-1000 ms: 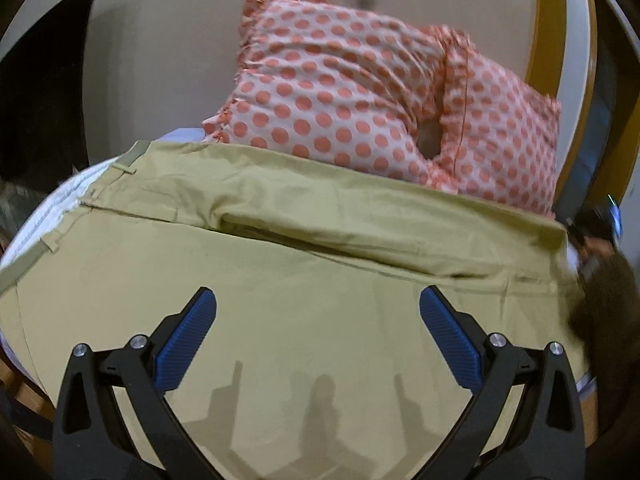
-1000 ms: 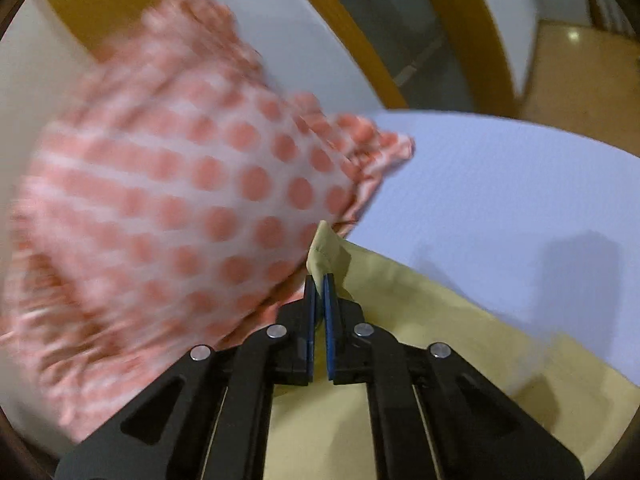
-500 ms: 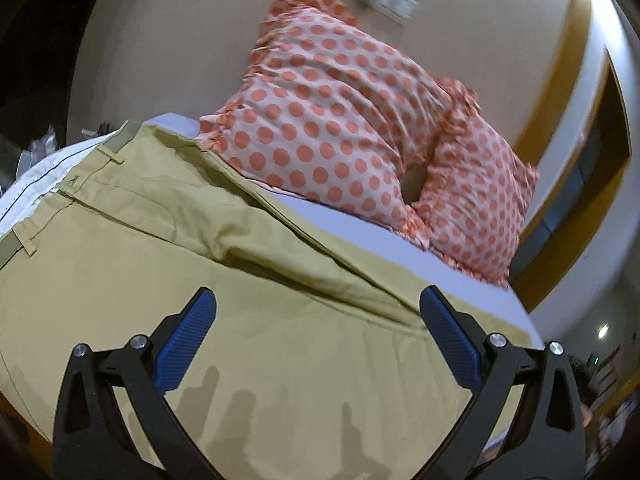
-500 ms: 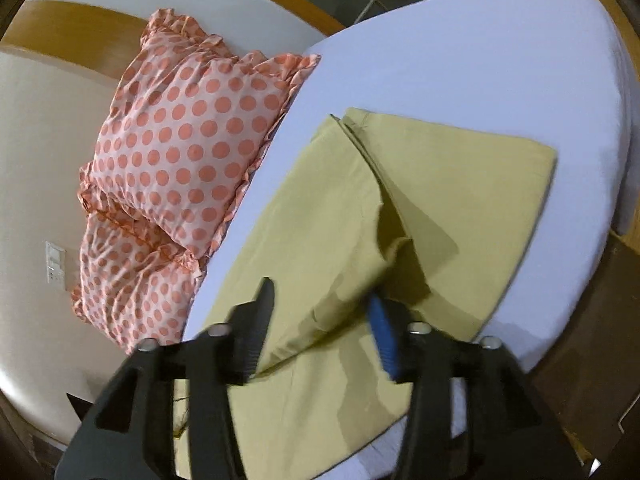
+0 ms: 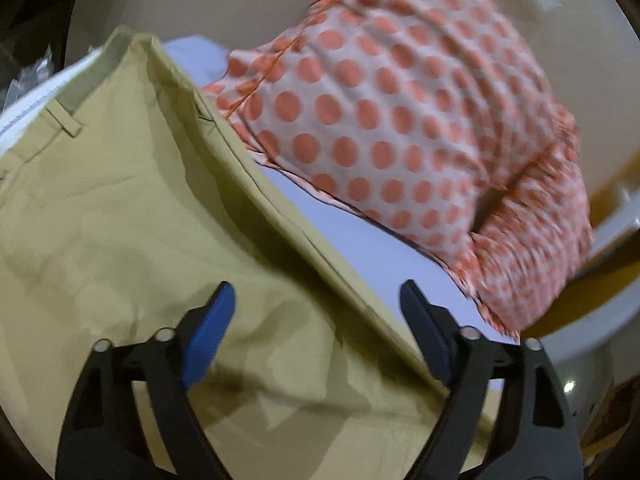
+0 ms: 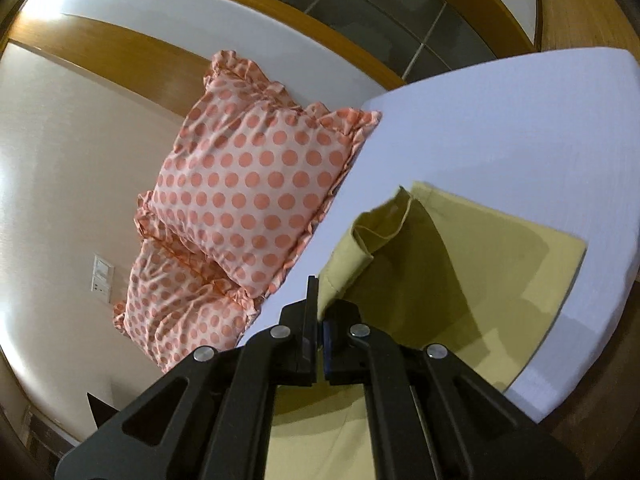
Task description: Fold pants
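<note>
Right gripper clamping pants, polka-dot pillows beside, left gripper spread

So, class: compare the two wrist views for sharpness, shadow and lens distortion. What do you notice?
Left wrist view: motion blur smears the polka-dot pillows and the pants. Right wrist view: sharp; a lifted fold of pants casts a dark shadow on the cloth below, and fisheye curves the bed edge.

Pillows block far side; sheet free.
</note>
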The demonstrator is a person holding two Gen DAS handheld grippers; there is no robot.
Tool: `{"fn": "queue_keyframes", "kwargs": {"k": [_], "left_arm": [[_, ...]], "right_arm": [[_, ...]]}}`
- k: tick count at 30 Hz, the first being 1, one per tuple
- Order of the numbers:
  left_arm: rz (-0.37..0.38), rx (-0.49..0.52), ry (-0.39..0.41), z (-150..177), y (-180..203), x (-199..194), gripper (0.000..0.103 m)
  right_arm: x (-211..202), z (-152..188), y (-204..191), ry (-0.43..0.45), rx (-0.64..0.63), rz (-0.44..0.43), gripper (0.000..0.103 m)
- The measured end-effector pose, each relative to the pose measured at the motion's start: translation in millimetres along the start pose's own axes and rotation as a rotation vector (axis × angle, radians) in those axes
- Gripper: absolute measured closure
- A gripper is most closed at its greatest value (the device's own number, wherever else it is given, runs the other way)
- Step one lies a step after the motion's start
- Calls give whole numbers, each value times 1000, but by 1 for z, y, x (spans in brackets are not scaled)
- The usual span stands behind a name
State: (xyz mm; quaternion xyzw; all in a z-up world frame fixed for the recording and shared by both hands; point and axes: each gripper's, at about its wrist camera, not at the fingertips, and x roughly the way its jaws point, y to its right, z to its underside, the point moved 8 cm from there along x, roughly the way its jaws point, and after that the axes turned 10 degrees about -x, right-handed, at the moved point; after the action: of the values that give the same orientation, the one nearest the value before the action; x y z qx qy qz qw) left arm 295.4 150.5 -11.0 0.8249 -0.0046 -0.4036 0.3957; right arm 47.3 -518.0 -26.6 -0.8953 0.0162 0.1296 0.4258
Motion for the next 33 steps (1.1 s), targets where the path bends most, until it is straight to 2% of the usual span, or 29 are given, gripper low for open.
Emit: {"fn": "queue_keyframes", "kwargs": {"k": [1, 3, 4, 5, 6, 8, 9, 12, 15, 20, 23, 26, 28, 29, 30, 31, 32, 33], "left_arm": [[2, -27, 2, -9, -2, 9, 26], [-6, -61, 14, -23, -5, 21, 39], [-13, -69, 15, -29, -7, 27, 69], [-31, -81, 11, -32, -13, 31, 92], [-41, -97, -3, -32, -19, 30, 99], [-23, -79, 21, -25, -21, 11, 100], [-19, -29, 49, -16, -20, -10, 100], [-2, 68, 113, 27, -32, -80, 98], [-8, 80, 106, 84, -62, -125, 95], [-59, 10, 63, 159, -120, -143, 97], [-32, -25, 61, 175, -136, -147, 98], [-34, 10, 83, 180, -134, -152, 97], [-41, 45, 99, 183, -133, -156, 94], [-26, 46, 105, 185, -134, -158, 89], [-3, 43, 104, 187, -133, -159, 85], [25, 38, 105, 189, -133, -161, 79], [39, 37, 110, 191, -133, -163, 72], [58, 39, 122, 193, -133, -166, 70]], "right_arm": [[0, 0, 2, -1, 5, -1, 101], [2, 1, 2, -1, 15, -3, 101], [3, 0, 2, 1, 17, -2, 101], [4, -1, 2, 4, 21, -4, 101], [6, -4, 2, 7, 23, -11, 101], [5, -8, 0, 17, 18, -9, 101], [2, -12, -1, 27, 11, -7, 101], [-12, -18, 3, 58, -17, 21, 101], [-20, -15, 20, 59, -8, 75, 101], [-25, 3, 59, 28, 39, 183, 101], [-27, 10, 69, 12, 29, 229, 101], [-35, 10, 67, 12, -39, 297, 99], [-48, 6, 66, 42, -62, 356, 73], [-54, 3, 67, 68, -73, 380, 43], [-60, 1, 68, 95, -82, 390, 38], [-64, 0, 69, 106, -93, 398, 38], [-64, 0, 71, 100, -96, 401, 39], [-62, 2, 74, 88, -92, 397, 45]]}}
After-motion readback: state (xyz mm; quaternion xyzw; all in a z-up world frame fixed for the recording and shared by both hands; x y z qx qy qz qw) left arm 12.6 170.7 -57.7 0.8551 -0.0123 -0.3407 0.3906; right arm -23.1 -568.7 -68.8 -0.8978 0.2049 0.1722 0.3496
